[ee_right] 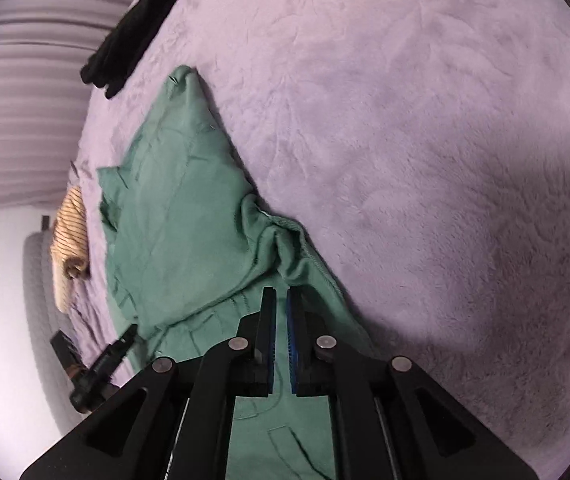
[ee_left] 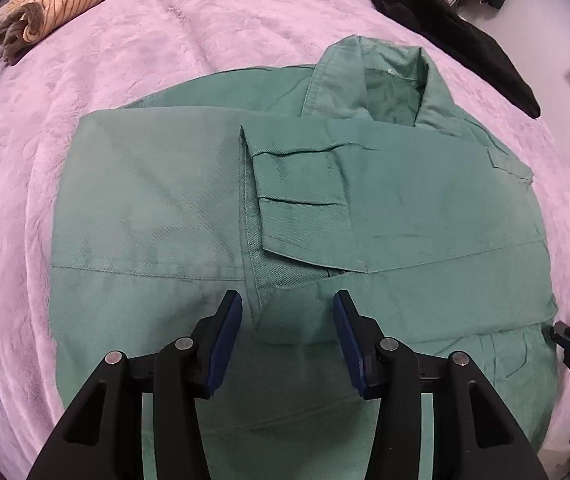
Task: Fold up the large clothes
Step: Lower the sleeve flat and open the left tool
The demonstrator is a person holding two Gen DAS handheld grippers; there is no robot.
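The green jacket [ee_left: 305,208] lies spread on the pink blanket [ee_left: 85,120], sleeves folded inward. The left gripper [ee_left: 287,312] hovers wide open, holding nothing. The right gripper [ee_right: 281,300] — almost closed — sits over the near hem; whether it pinches cloth, I cannot tell.
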